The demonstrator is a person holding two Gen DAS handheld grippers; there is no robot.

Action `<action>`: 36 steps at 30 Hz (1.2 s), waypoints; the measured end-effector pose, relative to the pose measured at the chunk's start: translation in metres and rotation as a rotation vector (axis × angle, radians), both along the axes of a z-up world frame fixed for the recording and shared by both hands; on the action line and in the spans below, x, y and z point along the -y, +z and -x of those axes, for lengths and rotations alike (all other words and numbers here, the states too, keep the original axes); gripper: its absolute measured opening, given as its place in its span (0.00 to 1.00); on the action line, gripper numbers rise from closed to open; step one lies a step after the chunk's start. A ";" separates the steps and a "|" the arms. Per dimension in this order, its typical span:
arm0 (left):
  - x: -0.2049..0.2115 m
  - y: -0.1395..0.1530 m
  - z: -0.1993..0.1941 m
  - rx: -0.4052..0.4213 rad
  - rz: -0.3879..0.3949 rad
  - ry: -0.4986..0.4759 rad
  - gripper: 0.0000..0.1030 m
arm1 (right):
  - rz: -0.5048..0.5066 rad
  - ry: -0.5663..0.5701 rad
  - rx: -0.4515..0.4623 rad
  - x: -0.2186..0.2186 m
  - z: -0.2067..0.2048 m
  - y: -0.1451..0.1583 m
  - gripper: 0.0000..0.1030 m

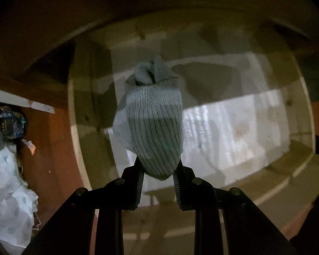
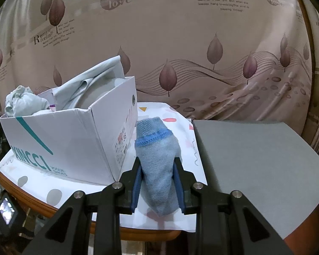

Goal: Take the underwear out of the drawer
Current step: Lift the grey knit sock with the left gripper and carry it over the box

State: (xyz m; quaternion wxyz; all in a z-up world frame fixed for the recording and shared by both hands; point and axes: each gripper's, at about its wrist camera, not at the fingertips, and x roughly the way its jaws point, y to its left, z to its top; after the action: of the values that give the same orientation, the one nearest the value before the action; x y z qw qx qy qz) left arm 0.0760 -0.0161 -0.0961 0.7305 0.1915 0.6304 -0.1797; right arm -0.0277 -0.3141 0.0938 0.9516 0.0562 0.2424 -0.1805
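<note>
Left wrist cam looked straight down along its gripper into the open wooden drawer, close above it; a rolled grey sock filled the middle of the pic. Right wrist cam sat near tabletop height, tilted a bit down, facing the leaf-print curtain across the table, w/ a white shoebox close on its left. The two views shared no part of the scene.

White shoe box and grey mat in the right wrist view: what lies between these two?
In the right wrist view, the rolled blue sock, held in the right gripper, stands between the white shoe box and grey mat, above patterned cloth.
</note>
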 end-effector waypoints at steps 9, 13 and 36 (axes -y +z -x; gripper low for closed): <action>-0.014 0.075 0.045 0.107 0.087 -0.026 0.22 | 0.009 0.005 -0.001 -0.002 0.002 0.000 0.27; -0.024 0.133 0.060 0.198 0.131 -0.020 0.22 | 0.012 -0.002 0.002 -0.001 0.003 0.001 0.27; 0.043 0.375 -0.037 0.496 0.299 -0.054 0.22 | 0.033 -0.011 0.028 0.000 0.008 0.006 0.27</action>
State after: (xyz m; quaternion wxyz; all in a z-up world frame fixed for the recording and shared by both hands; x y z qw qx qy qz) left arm 0.1129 -0.0589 0.2784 0.8773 0.1365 0.3940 -0.2376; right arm -0.0356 -0.3142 0.1001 0.9546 0.0444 0.2258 -0.1890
